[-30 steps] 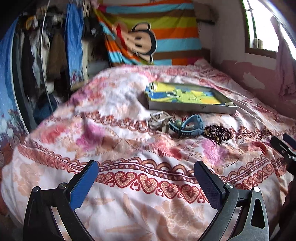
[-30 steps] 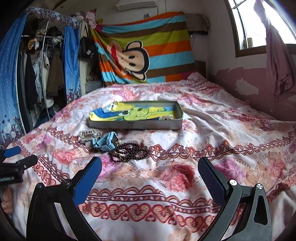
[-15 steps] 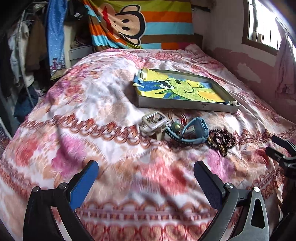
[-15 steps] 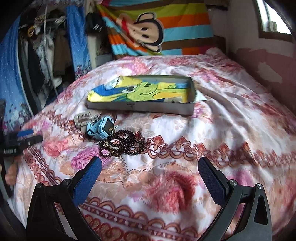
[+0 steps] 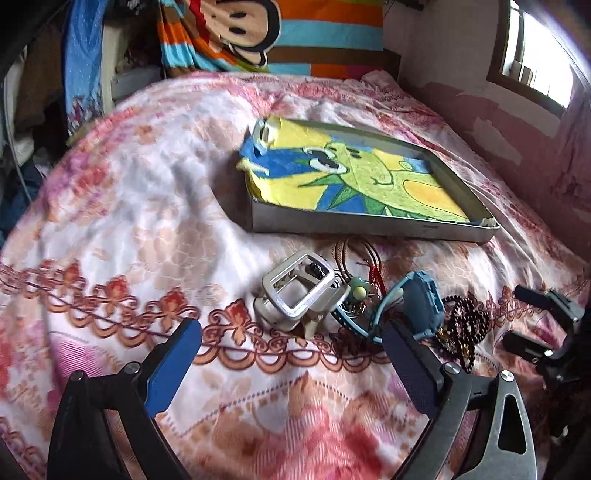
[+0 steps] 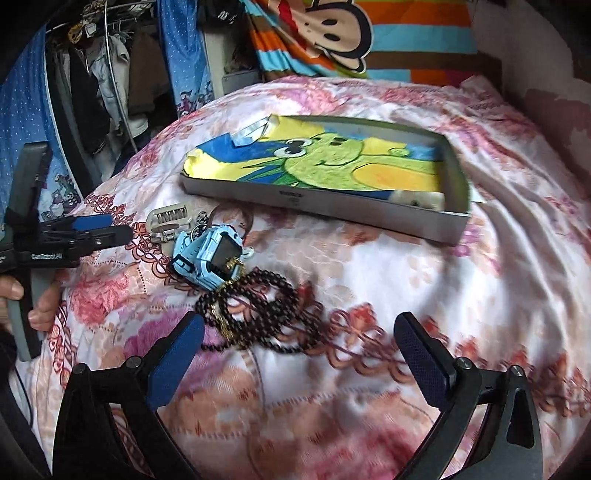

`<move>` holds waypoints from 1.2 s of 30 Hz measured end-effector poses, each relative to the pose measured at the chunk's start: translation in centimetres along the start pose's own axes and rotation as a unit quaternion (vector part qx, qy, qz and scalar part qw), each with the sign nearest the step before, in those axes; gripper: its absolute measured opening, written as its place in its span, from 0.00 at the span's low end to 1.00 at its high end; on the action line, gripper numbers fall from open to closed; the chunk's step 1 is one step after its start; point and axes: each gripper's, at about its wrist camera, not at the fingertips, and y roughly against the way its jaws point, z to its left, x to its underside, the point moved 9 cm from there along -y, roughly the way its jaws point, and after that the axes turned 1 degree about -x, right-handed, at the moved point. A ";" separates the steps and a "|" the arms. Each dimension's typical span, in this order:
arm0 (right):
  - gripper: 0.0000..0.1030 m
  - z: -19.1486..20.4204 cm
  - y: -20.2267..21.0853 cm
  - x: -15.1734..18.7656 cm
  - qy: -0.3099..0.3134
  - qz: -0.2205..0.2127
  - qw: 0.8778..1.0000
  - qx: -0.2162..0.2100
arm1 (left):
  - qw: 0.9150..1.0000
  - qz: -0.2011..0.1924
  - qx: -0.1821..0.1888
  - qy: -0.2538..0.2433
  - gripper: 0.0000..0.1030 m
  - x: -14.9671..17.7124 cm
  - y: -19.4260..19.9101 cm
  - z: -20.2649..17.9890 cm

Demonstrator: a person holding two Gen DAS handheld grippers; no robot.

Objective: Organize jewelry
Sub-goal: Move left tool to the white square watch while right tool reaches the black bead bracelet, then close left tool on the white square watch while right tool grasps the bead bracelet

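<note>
There are two claws. The left claw (image 5: 291, 363) has its two blue pads wide apart but closing a little, with nothing held — only the flowery bed cover (image 5: 147, 206) lies between them. Just past its tips sits the pile of jewelry. The right claw (image 6: 299, 356) is wide too, also closing a little, and holds nothing; some of the dark bead necklace (image 6: 258, 310) lies between its pads, not pinched.

In the pile I count one silver square buckle (image 5: 299, 291), one light blue watch (image 5: 421, 306), one dark bead necklace, one small green charm (image 5: 357, 290) and some thin red and brown cords (image 5: 354, 254). They all touch or lie just beside each other. Behind the pile is one flat grey box (image 5: 369, 225) with a yellow, green and blue cartoon cloth (image 5: 354, 177) inside. On the wall hangs one striped monkey blanket (image 5: 258, 29).

The left view shows the window (image 5: 532, 70) and the green charm well. It also shows the tips of the right claw at its right edge. The right view shows the watch's dark face, clothes on a rack (image 6: 107, 88), and — at its left edge — a hand (image 6: 33, 299) gripping the handle of the left claw. It also shows a small white thing (image 6: 421, 199) in the box's near right corner; I cannot tell what it is.
</note>
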 end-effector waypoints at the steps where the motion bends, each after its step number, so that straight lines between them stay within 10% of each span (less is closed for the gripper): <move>1: 0.84 -0.1 -0.2 0.0 -0.003 0.000 1.000 0.001 | 1.000 0.004 0.007 0.011 0.92 -0.2 -0.5 0.3; 13: 0.61 -0.7 -3.2 -0.2 -0.054 0.022 0.997 -0.044 | 0.999 0.018 0.018 -0.036 0.79 -1.4 -3.8 -0.9; 16: 0.57 -0.4 -3.4 0.0 -0.049 0.026 0.997 -0.049 | 0.998 0.021 0.017 -0.049 0.61 -1.3 -4.0 -1.2; 36: 0.12 0.7 -3.8 1.5 -0.010 0.047 0.998 -0.039 | 0.998 0.016 0.022 -0.061 0.58 -0.4 -2.5 -1.9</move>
